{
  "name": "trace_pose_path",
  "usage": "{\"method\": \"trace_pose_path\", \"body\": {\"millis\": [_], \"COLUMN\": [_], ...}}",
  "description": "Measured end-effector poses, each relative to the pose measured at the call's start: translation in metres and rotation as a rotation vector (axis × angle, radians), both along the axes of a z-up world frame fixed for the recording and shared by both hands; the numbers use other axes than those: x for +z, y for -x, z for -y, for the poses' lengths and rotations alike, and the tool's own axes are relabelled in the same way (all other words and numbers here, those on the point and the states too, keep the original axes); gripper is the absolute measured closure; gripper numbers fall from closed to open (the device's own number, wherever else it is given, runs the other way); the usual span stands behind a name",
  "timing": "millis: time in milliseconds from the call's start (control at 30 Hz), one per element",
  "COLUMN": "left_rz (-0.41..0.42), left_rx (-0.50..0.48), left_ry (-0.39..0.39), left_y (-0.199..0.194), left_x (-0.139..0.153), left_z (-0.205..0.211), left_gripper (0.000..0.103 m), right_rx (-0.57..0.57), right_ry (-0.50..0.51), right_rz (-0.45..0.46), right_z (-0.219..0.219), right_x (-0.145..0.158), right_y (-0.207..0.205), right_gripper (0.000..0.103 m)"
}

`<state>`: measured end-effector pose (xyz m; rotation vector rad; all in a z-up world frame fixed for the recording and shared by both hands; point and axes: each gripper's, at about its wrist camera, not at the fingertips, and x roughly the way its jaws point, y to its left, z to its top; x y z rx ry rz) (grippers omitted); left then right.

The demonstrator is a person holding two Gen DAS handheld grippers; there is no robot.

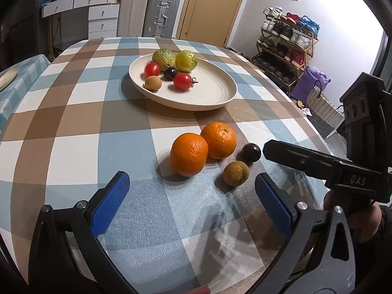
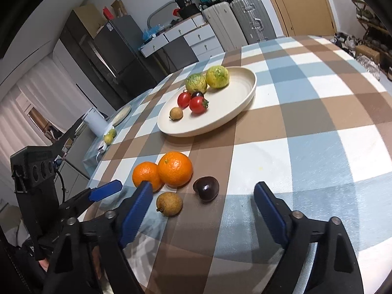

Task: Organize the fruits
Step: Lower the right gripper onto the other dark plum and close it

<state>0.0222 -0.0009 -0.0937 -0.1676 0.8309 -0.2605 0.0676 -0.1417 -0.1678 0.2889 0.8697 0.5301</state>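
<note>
- Your left tongs (image 1: 192,203) hang wide open over the checked desk (image 1: 73,127), gripping nothing.
- Ahead of them: two oranges (image 1: 188,153) touching, a brown longan (image 1: 235,173) just inside the right pad, a dark cherry (image 1: 251,152) just beyond it.
- Your right tongs (image 2: 202,210) are likewise spread wide and empty; longan (image 2: 169,203) and cherry (image 2: 205,188) sit between their pads, oranges (image 2: 175,169) just ahead.
- Cream plate (image 1: 215,93) sits further out, carrying six fruits.
- Only the left view shows the shoe rack (image 1: 286,46); only the right view shows the fridge (image 2: 115,46).
</note>
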Motion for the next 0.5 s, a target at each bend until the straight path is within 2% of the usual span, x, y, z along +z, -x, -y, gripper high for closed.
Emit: {"method": "trace_pose_path", "body": {"millis": [333,433,500], "left_rz": [-0.012,-0.018,-0.021], "left_rx": [0.008,0.011,0.011], "left_ry": [0.025,0.028,0.033], "left_y": [-0.001,-0.002,-0.002], "left_x": [-0.005,-0.007,-0.007], "left_z": [-0.007,-0.008,-0.008], "left_gripper": [0.001,0.001,0.001], "right_rx": [0.027,0.044,0.050], "right_ry": [0.058,0.073,0.112], "right_rz": [-0.001,0.006,0.017], "right_z": [-0.013,-0.020,-0.025], "right_x": [-0.001,0.000,0.001], "right_y": [-0.003,-0.003,-0.003], "right_gripper": [0.038,0.040,0.048]}}
